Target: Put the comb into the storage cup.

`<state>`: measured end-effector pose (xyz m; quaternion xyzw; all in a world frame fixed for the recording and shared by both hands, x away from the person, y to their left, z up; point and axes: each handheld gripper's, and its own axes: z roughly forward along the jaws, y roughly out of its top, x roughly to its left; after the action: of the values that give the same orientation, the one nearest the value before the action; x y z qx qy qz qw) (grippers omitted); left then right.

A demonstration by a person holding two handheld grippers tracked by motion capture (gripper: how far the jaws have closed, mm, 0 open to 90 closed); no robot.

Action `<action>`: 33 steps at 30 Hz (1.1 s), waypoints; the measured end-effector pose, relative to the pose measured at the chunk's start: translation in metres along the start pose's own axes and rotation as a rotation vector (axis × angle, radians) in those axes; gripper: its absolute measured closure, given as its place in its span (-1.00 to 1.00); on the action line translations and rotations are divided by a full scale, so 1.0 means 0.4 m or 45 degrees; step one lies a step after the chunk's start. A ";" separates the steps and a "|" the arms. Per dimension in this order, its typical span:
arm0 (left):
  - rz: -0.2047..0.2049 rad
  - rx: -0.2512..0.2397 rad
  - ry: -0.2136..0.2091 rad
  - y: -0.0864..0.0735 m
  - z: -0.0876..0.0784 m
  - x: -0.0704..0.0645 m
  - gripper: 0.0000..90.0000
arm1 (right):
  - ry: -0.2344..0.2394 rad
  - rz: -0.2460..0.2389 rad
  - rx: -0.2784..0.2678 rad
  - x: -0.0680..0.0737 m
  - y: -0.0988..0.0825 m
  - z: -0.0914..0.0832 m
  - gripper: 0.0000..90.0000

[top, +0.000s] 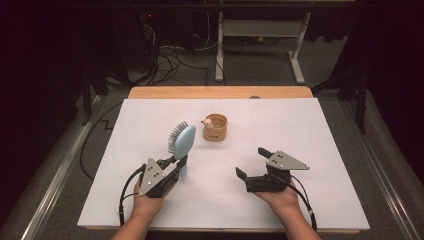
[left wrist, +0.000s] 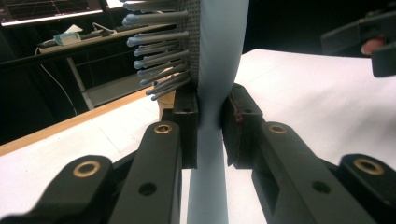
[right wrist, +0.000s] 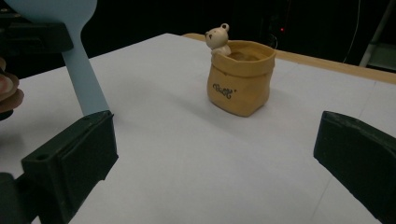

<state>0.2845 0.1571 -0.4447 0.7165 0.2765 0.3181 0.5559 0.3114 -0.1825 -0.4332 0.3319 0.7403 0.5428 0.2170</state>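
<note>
Left tool (top: 176, 165) clenched on upright hairbrush (top: 182, 141) handle, right tool (top: 252, 162) released, well apart.

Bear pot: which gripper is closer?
Left, marginally. The left gripper, shut on the hairbrush, sits below-left of the bear pot; the right gripper, open and empty, sits below-right, slightly farther.
</note>
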 end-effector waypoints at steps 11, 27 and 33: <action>0.042 -0.002 -0.012 0.019 0.036 -0.035 0.72 | 0.045 -0.003 -0.037 0.031 0.061 0.017 -1.00; 0.054 0.012 -0.038 0.019 0.082 -0.083 0.72 | 0.115 -0.024 -0.084 0.085 0.113 0.045 -1.00; 0.070 0.010 -0.043 0.022 0.091 -0.097 0.72 | 0.132 -0.021 -0.095 0.094 0.120 0.054 -1.00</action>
<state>0.2878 0.1035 -0.4486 0.7314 0.2484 0.3200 0.5486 0.3125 -0.1318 -0.3931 0.2891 0.7325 0.5846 0.1951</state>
